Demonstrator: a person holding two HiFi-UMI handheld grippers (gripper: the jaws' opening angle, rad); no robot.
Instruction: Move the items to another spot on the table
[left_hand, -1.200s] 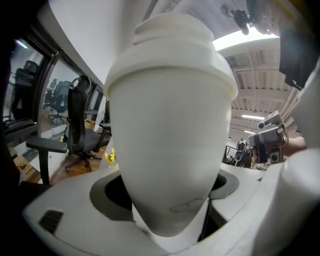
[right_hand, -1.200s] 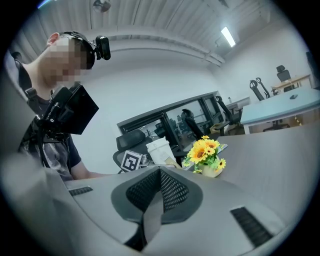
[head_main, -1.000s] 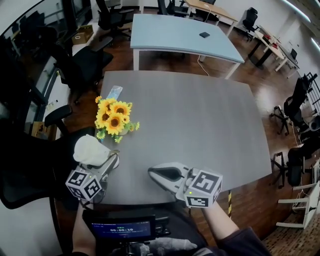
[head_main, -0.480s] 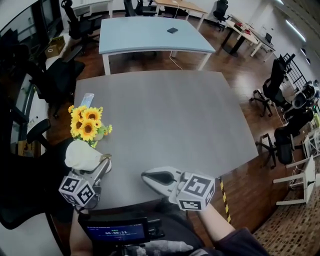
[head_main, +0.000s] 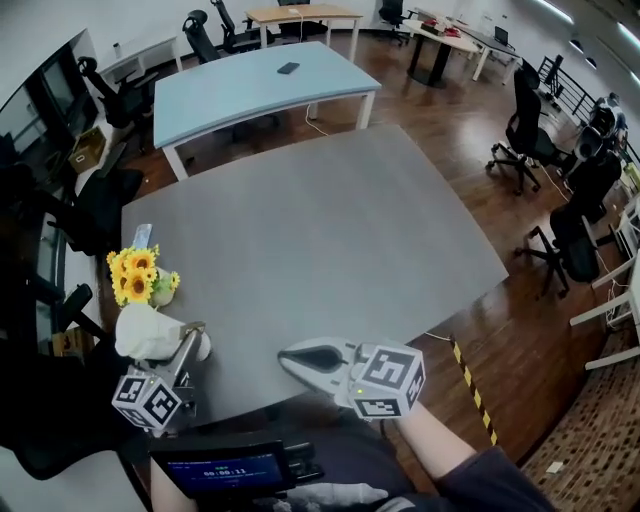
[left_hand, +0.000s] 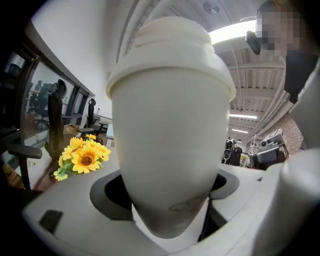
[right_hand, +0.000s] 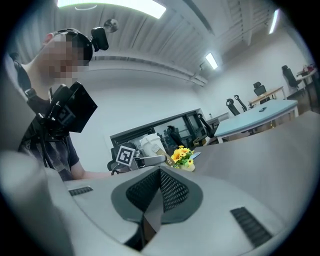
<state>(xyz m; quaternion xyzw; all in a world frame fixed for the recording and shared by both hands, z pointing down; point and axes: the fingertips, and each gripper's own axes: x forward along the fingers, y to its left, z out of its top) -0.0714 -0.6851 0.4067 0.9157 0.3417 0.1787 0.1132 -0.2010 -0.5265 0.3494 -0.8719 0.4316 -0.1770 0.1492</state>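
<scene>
A white lidded cup (head_main: 147, 333) hangs at the near left corner of the grey table (head_main: 330, 240), with my left gripper (head_main: 186, 342) shut on it. In the left gripper view the cup (left_hand: 170, 140) fills the middle between the jaws. A bunch of yellow sunflowers (head_main: 138, 279) stands just beyond it near the left edge, and shows as sunflowers (left_hand: 82, 156) in that view too. My right gripper (head_main: 297, 357) is shut and empty over the near edge. Its view looks left at the left gripper (right_hand: 150, 160), the cup (right_hand: 149, 143) and the sunflowers (right_hand: 182, 156).
A small flat pale-blue pack (head_main: 141, 236) lies behind the flowers. A light-blue table (head_main: 250, 85) stands beyond the grey one, with black office chairs (head_main: 545, 150) around both. A screen (head_main: 225, 468) sits at the person's chest.
The head view has swung, so the table now slants to the right. The left gripper has risen a little with the cup. The right gripper has shifted along the near edge, still shut.
</scene>
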